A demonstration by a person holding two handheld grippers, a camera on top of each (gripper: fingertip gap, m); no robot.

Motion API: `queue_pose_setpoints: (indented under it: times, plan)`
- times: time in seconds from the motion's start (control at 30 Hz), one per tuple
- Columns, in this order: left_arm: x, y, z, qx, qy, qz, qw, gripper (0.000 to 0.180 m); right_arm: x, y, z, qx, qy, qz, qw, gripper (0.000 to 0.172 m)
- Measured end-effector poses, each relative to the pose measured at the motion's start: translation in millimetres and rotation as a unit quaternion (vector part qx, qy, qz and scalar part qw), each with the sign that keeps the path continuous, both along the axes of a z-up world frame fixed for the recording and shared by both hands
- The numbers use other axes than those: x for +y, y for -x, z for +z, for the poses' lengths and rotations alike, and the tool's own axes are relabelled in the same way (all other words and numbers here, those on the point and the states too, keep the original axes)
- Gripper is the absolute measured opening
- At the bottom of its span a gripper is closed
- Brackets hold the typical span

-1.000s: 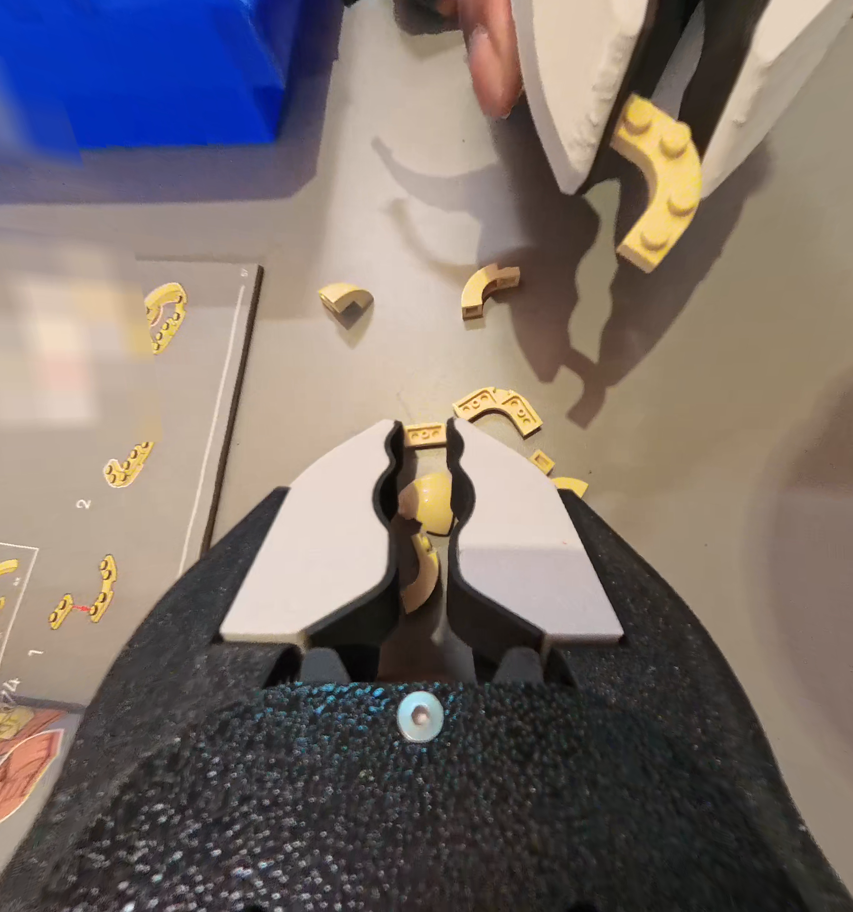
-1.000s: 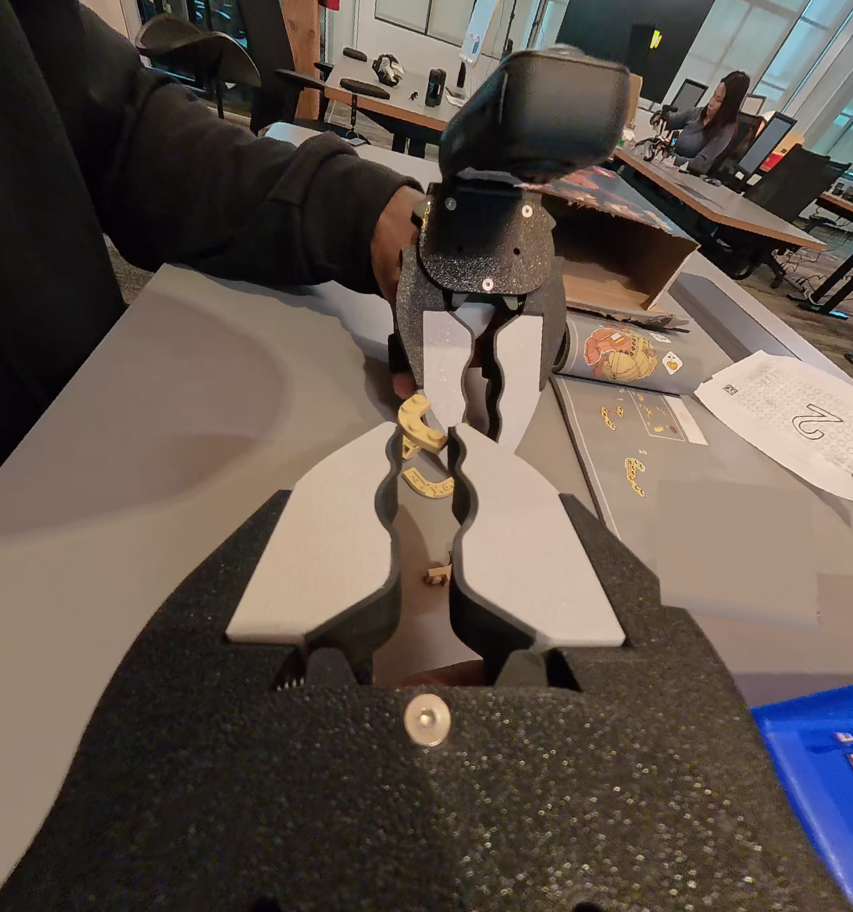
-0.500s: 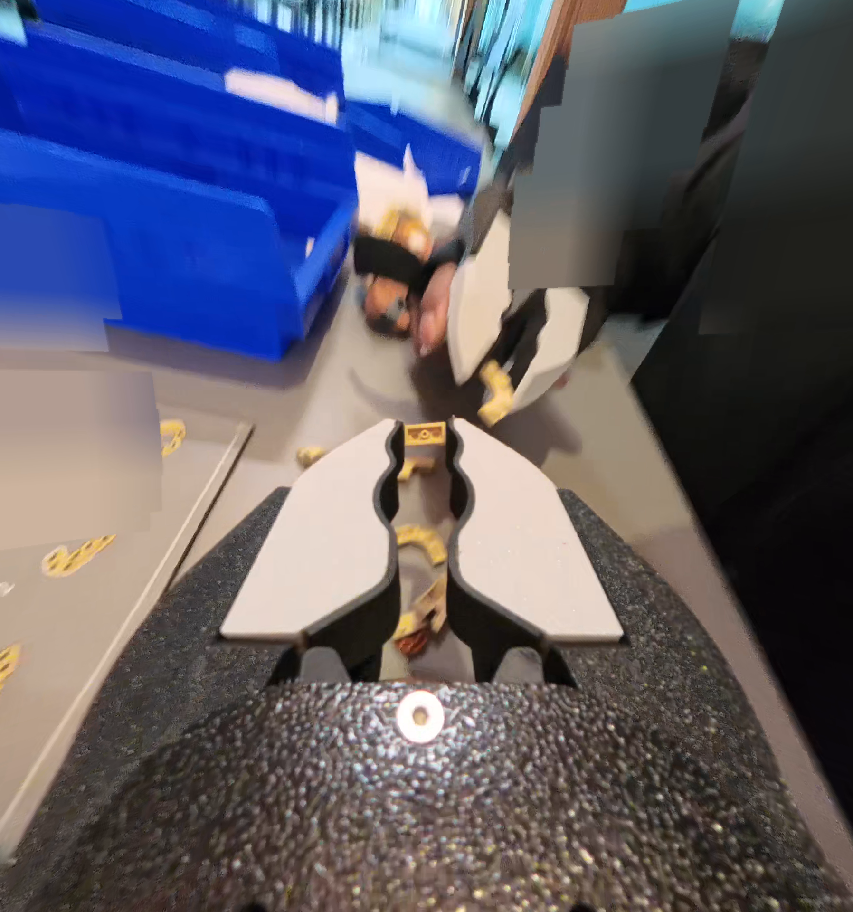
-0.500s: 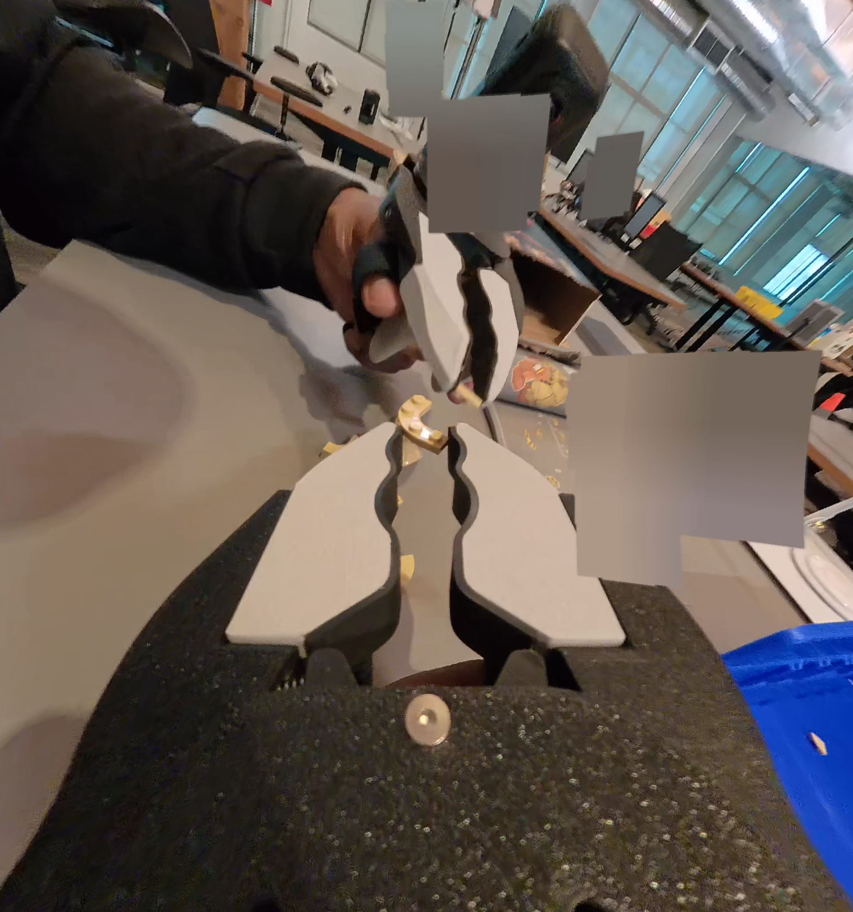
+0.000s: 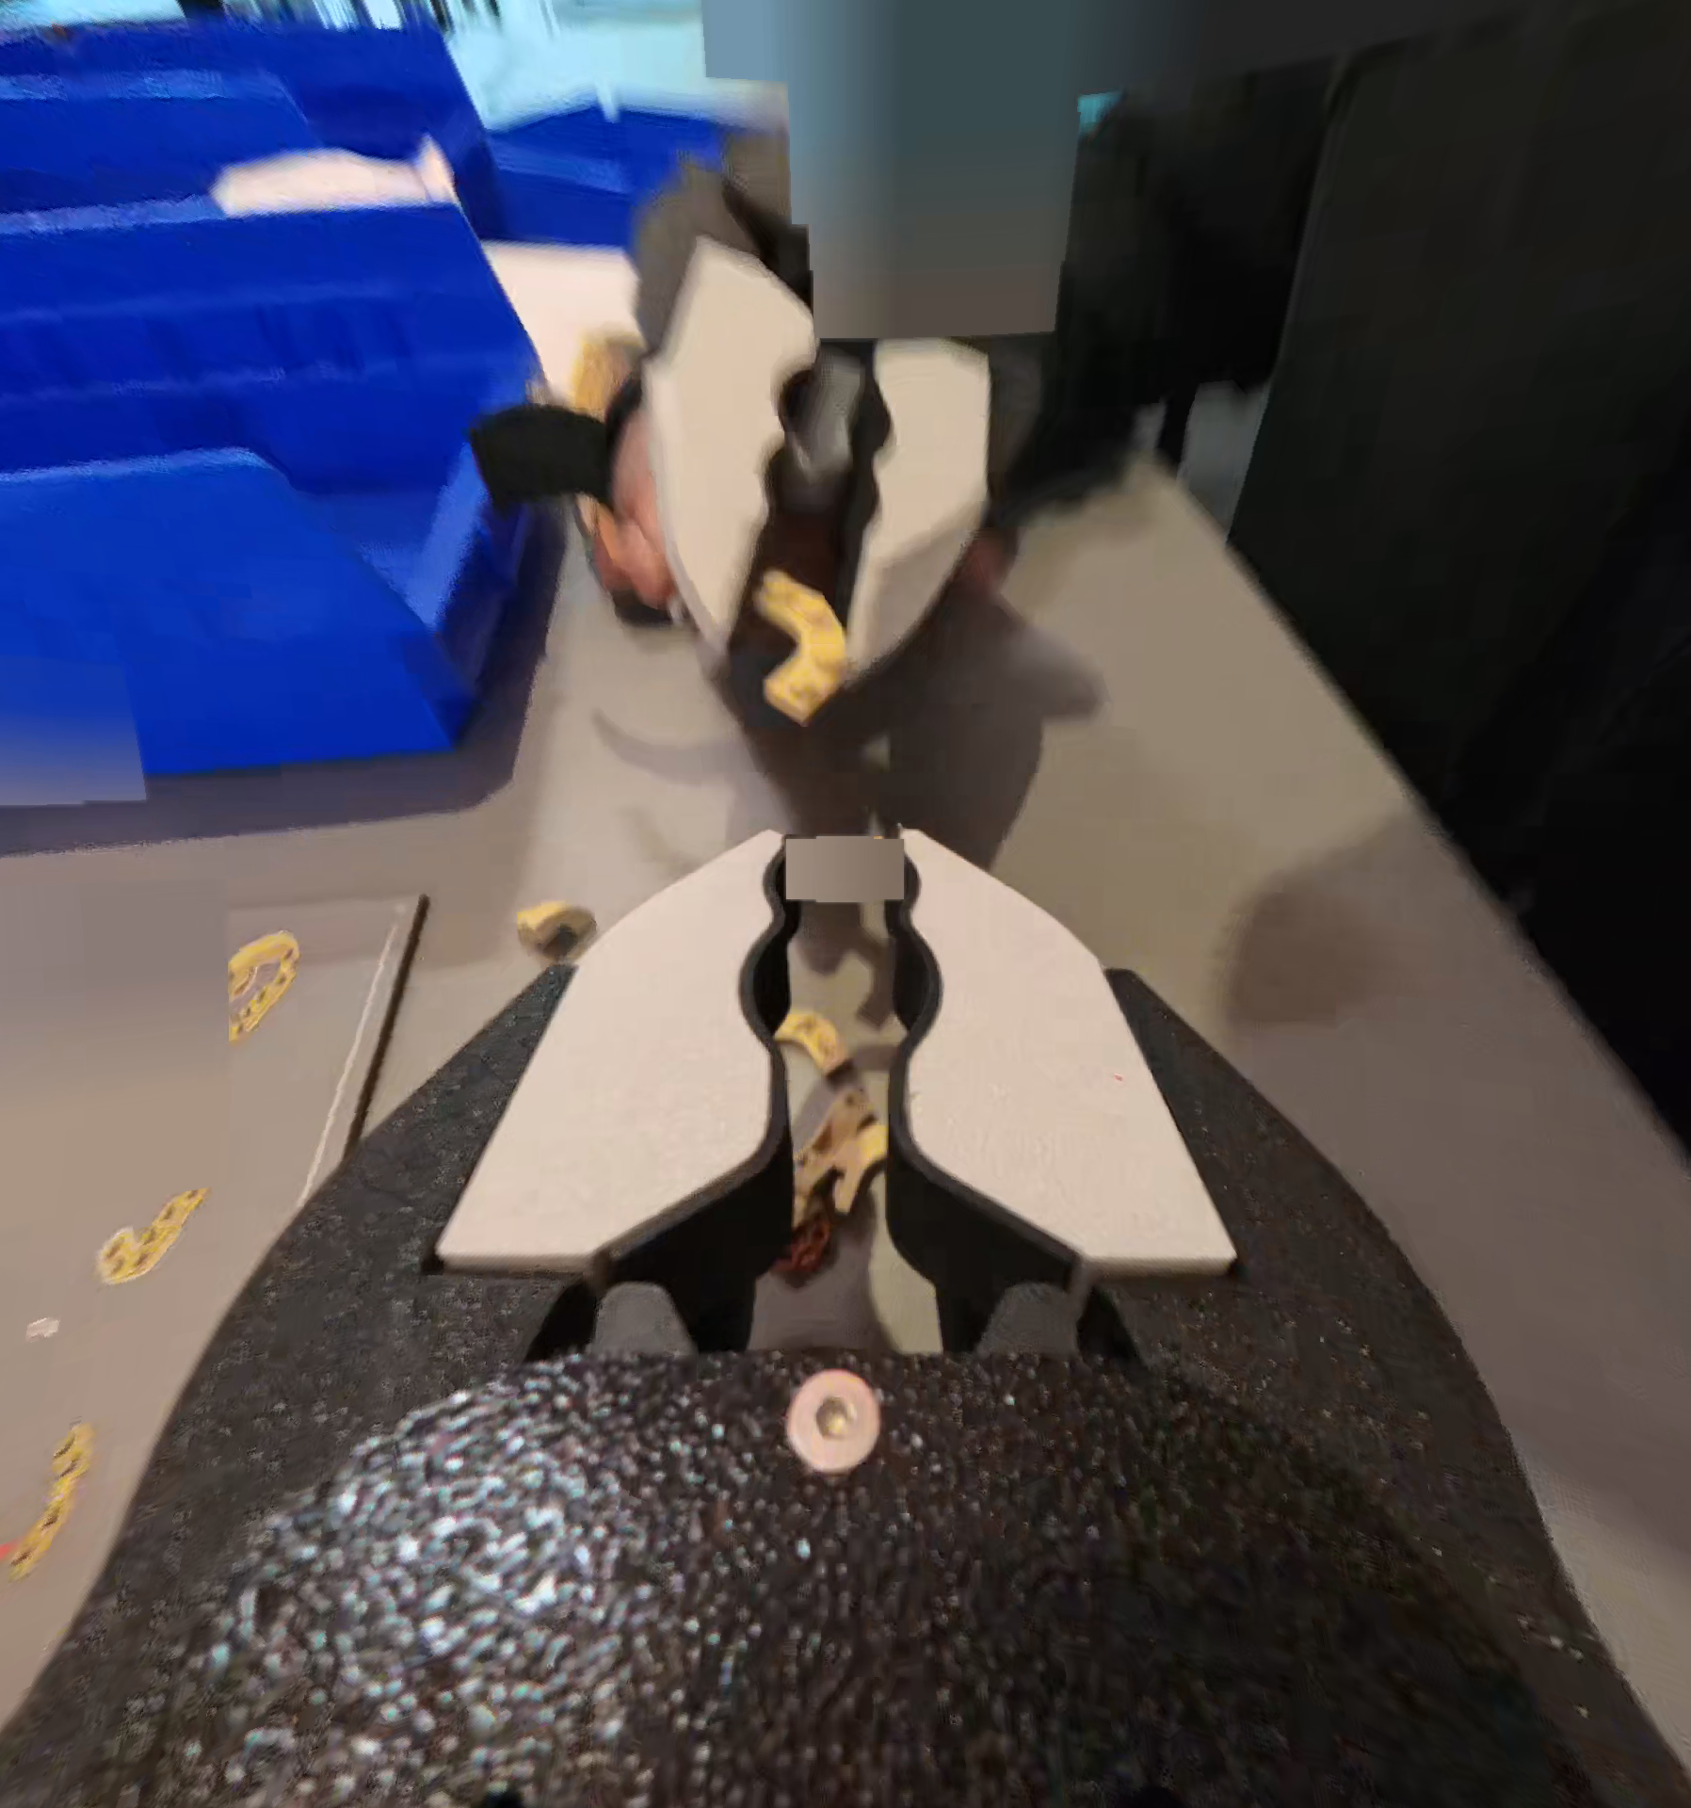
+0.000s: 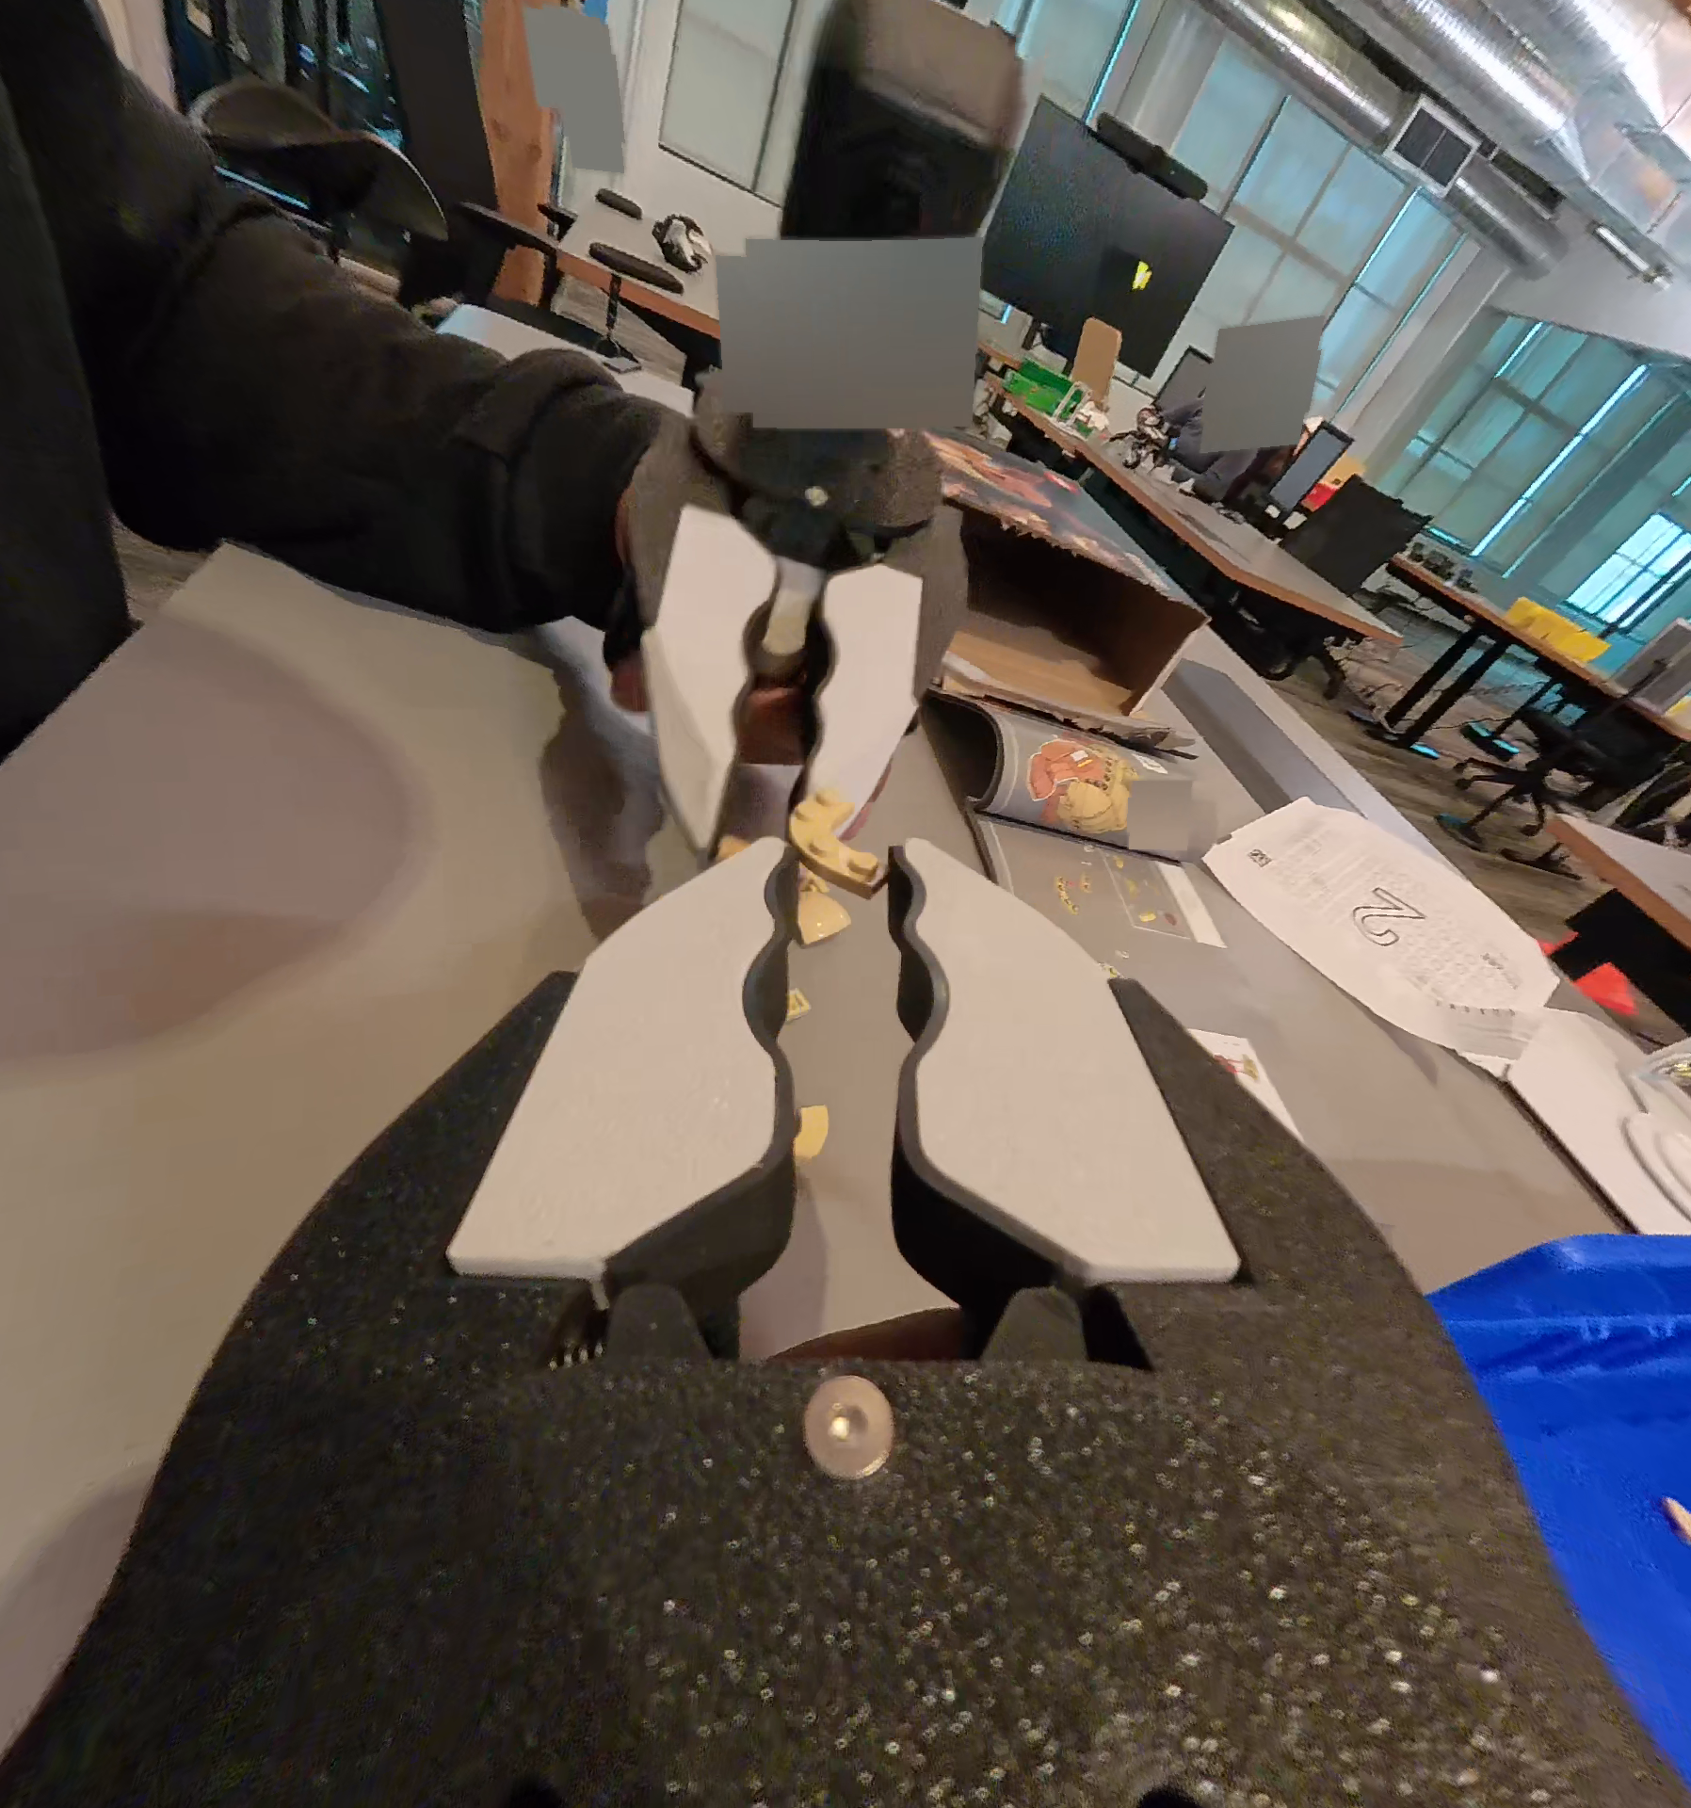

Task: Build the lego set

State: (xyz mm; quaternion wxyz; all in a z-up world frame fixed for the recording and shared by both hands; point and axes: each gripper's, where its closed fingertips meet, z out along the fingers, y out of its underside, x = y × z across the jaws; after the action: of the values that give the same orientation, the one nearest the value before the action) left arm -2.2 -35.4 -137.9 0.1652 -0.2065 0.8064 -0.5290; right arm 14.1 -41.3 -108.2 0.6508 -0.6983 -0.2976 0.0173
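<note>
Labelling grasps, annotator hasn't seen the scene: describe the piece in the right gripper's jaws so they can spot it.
On the grey table, left of the open booklet, find the right gripper in the foreground. Across its tips sits a curved tan plate. It is an arc with round studs on top, clamped between the jaws, whereas the smooth tan wedge below it lies loose on the table.

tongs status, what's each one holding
Right tongs grip curved brick. Left tongs seemingly pinch small brick, tips obscured. Loose bricks on table beneath.
</note>
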Motion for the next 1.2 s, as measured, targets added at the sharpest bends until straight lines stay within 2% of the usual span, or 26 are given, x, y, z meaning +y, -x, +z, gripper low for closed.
queue_pose_setpoints:
  times: [0.1, 0.2, 0.33, 0.53, 0.67, 0.73, 0.8, 1.0, 1.2]
  plan:
    - [-2.9, 11.2, -37.2, 0.000, -0.152, -0.031, 0.988, 0.015, -0.1, 2.0, -2.6, 0.017, 0.011, 0.010, 1.000, 0.017]
    - [-8.1, 21.1, -64.9, 0.021, -0.232, -0.059, 0.971, 0.016, 0.1, 4.1, -6.6, 0.023, 0.021, 0.017, 0.999, 0.017]
    - [-10.7, 20.5, -61.0, 0.019, -0.222, -0.054, 0.973, 0.017, 0.3, 5.2, -9.2, 0.025, 0.027, 0.020, 0.999, 0.017]
    - [-11.1, 14.0, -31.3, 0.000, -0.130, -0.033, 0.991, 0.028, -1.0, 6.3, -7.7, 0.043, 0.029, 0.030, 0.998, 0.017]
    - [-3.1, -7.8, 6.5, -0.107, -0.081, 0.035, 0.990, 0.030, -1.7, 8.0, -5.7, 0.074, 0.036, 0.040, 0.996, 0.017]
    - [-3.0, -10.2, 18.7, -0.175, -0.091, 0.045, 0.979, 0.027, -2.6, 9.7, -3.7, 0.091, 0.038, 0.048, 0.994, 0.017]
    - [-6.9, -8.0, 19.8, -0.220, -0.120, 0.035, 0.967, 0.023, -3.7, 11.0, -1.5, 0.106, 0.039, 0.056, 0.992, 0.017]
    - [-17.2, -5.4, 23.1, -0.296, -0.151, 0.023, 0.943, 0.012, -5.3, 15.2, -2.2, 0.100, 0.039, 0.064, 0.992, 0.017]
    - [-19.3, -3.6, 22.0, -0.327, -0.182, 0.017, 0.927, 0.008, -6.5, 17.4, -2.5, 0.074, 0.027, 0.063, 0.995, 0.017]
